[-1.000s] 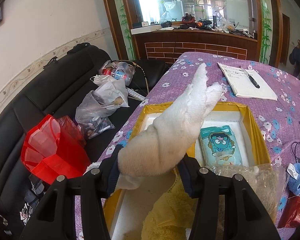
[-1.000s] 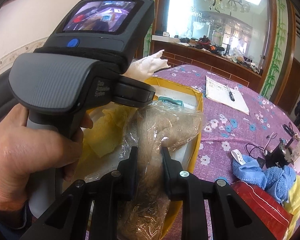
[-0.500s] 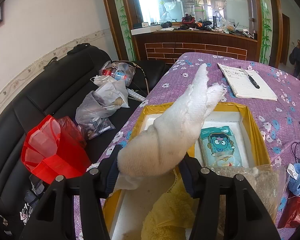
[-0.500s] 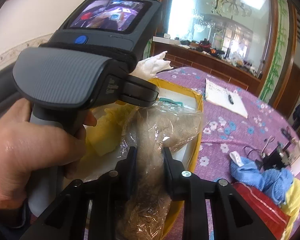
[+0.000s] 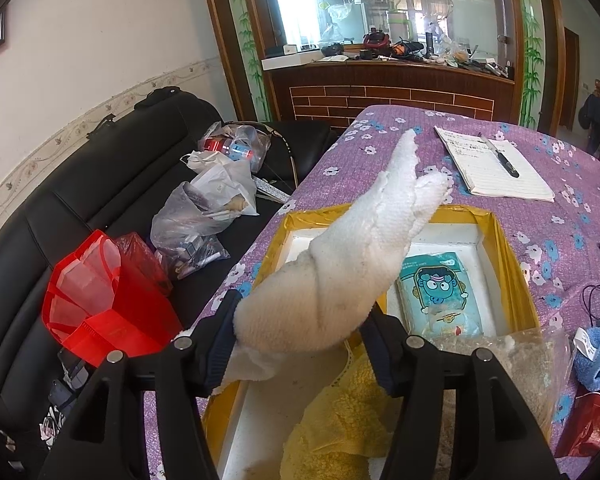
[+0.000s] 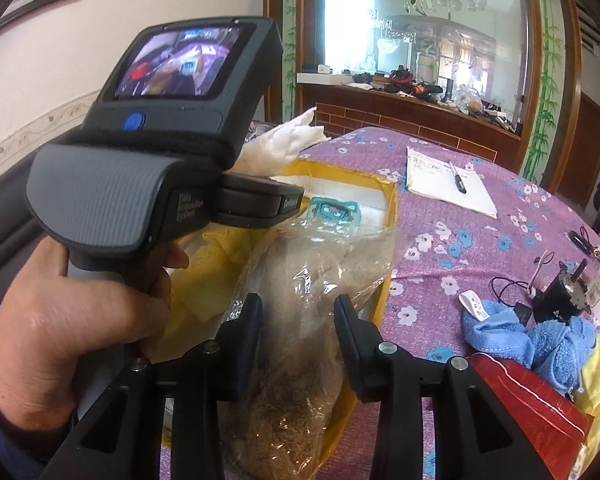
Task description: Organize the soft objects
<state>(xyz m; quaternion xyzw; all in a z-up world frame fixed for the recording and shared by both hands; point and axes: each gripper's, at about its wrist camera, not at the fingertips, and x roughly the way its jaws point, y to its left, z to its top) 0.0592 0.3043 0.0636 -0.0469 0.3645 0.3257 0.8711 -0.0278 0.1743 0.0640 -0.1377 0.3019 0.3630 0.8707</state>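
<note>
left tongs (image 5: 300,344) easing open around towel (image 5: 352,276); right tongs (image 6: 298,336) spreading off bag (image 6: 308,312). release both fully, low over box (image 5: 512,252).

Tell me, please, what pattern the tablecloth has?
Purple tablecloth with white and blue flowers, clearest in the left wrist view.

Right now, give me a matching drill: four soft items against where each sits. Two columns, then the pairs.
Items:
1. white rolled towel
2. yellow towel
3. blue towel
4. bagged brown fibre

Places:
A. lying in the near end of the yellow-rimmed box
B. on the purple tablecloth, outside the box
C. between the pads of the left hand-held gripper
D. between the fingers of the right hand-held gripper, over the box rim

Pairs: 1-C, 2-A, 3-B, 4-D
</note>
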